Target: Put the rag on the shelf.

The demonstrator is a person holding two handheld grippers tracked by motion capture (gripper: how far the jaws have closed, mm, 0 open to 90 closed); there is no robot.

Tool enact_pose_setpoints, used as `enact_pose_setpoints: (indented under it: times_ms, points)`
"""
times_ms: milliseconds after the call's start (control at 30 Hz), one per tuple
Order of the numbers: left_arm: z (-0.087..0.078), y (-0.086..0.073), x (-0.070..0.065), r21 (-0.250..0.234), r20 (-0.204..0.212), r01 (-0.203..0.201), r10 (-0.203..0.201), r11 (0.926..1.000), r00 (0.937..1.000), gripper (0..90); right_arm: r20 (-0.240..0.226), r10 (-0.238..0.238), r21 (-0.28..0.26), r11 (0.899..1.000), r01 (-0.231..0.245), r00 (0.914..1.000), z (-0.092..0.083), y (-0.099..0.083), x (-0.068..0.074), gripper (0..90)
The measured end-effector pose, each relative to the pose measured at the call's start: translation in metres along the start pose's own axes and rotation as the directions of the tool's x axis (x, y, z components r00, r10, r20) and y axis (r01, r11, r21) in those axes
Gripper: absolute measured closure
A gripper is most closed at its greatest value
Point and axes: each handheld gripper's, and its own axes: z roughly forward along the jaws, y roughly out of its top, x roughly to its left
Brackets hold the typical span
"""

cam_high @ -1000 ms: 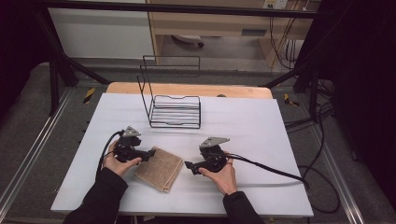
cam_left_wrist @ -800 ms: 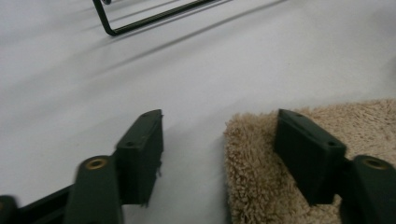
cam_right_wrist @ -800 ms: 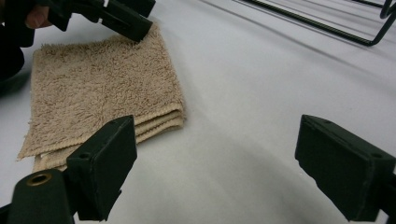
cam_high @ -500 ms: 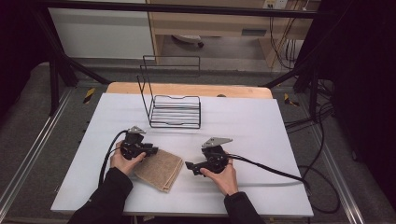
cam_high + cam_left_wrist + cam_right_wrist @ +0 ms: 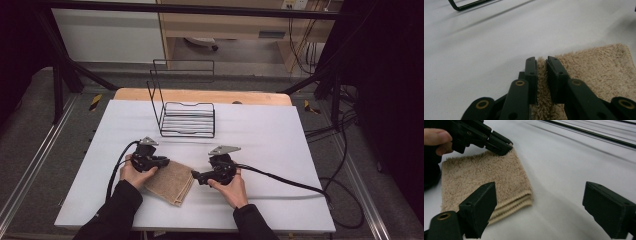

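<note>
A folded beige towel (image 5: 171, 181) is laid on the white tabletop (image 5: 260, 140). Its edge is pinched by the left tongs (image 5: 541, 62), whose jaws have just been closing; the right tongs (image 5: 539, 202) are held wide beside it, nothing gripped.

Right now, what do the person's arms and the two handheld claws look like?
Both arms wear dark long sleeves. Each claw, left claw and right claw, is black with two flat, blocky fingers and brass-coloured rivets at the joints. A grey three-cornered plate tops each one, and a black cable trails off behind.
</note>
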Motion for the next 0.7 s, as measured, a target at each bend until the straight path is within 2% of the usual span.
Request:
enact_pose_setpoints:
  times_ms: [100,133,167,333,500,700]
  points:
    - [0.000,-0.001,0.000,-0.006,-0.001,-0.014,0.014,0.9999,0.9999,78.8,0.005,0.004,0.003,1.000,-0.004,1.0000,0.008,0.004,0.006,20.6]
    - [0.000,-0.001,-0.001,-0.010,-0.004,-0.017,0.017,0.9998,0.9998,78.9,0.001,0.014,0.004,1.000,-0.014,0.9999,0.013,0.005,0.008,26.8]
    - [0.000,-0.002,-0.001,-0.008,-0.005,-0.024,0.024,0.9997,0.9997,78.9,0.001,0.014,0.004,1.000,-0.014,0.9999,0.013,0.005,0.008,26.8]
    - [0.000,-0.002,-0.002,-0.015,-0.008,-0.033,0.033,0.9993,0.9994,78.9,0.032,0.028,0.032,0.999,-0.029,0.9991,0.024,0.005,0.011,39.7]
    - [0.000,-0.003,-0.002,-0.016,-0.006,-0.037,0.037,0.9992,0.9993,78.9,0.039,0.033,0.060,0.998,-0.035,0.9987,0.029,0.001,0.013,52.9]
    - [0.000,-0.003,-0.002,-0.017,-0.007,-0.044,0.044,0.9989,0.9990,78.9,0.025,0.036,0.073,0.997,-0.038,0.9990,0.030,-0.001,0.015,62.8]
